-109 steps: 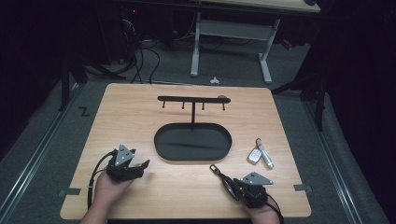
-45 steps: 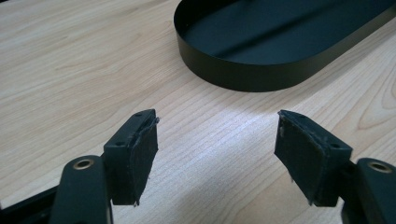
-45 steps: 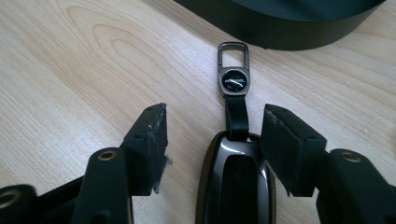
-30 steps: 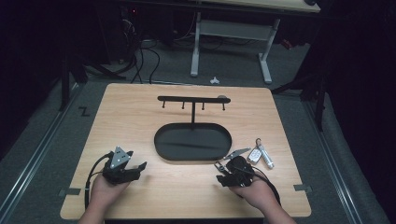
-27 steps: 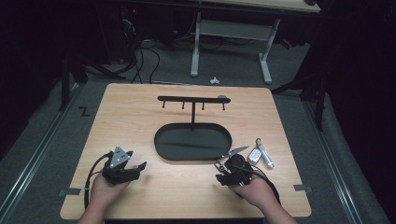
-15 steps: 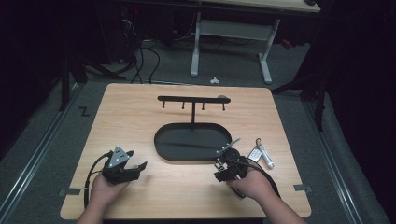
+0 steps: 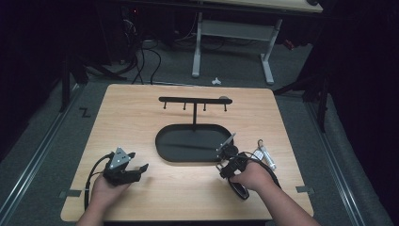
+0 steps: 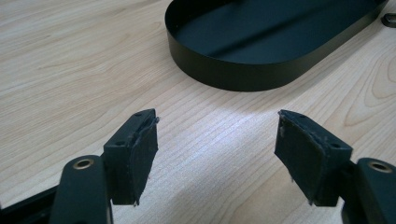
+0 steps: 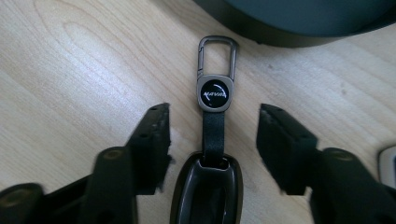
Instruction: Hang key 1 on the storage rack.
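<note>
- The left tongs (image 7: pixel 136 170) rest low on the light wooden worktop (image 7: pixel 131 127) near its front left corner, held in the person's left hand (image 7: pixel 106 190); in the left gripper view (image 8: pixel 215 154) the two black jaws stand wide apart with only bare wood between them.
- The black oval metal tray (image 7: pixel 193 142) lies at the middle of the worktop, with a thin post rising from it to a black crossbar with small hooks (image 7: pixel 194 100).
- The right tongs (image 7: pixel 225 165) sit just off the tray's right front edge, in the person's right hand (image 7: pixel 254 176).
- In the right gripper view (image 9: pixel 212 128) the jaws are spread, gripping nothing.
- A dark key fob with a black strap and grey carabiner clip (image 9: pixel 212 121) lies flat between those jaws, its clip pointing at the tray's wall (image 9: pixel 280 28).
- A small silver and white object (image 7: pixel 266 155) lies right of that hand; I cannot tell what it is.
</note>
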Demonstrator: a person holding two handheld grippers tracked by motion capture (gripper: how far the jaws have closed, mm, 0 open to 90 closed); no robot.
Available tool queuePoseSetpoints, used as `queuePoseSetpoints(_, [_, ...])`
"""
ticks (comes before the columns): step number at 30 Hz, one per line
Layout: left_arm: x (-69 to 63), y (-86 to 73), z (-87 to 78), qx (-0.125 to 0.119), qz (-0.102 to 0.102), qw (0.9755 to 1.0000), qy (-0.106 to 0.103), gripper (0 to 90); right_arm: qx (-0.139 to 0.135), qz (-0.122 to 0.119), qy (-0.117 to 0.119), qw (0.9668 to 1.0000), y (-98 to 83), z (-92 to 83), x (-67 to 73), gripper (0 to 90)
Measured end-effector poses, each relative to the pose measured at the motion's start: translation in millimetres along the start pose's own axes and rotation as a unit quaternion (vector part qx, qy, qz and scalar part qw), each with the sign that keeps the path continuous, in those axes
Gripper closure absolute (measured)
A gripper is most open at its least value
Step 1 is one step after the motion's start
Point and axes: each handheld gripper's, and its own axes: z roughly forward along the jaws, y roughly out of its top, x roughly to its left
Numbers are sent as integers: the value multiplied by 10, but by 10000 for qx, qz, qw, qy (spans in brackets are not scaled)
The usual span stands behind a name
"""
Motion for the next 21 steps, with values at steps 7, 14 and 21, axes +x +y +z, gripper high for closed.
queuePoseSetpoints(7, [2,0,7,5,25,10000,-29,303,248,-97,15,9996,39,69,-50,555])
queuePoseSetpoints(14, [1,-1,23,55,45,10000,-65,303,377,-19,49,9993,86,65,-74,627])
queuePoseSetpoints(21, [7,-1,35,61,46,9999,-73,302,524,-123,5,9986,84,142,-51,704])
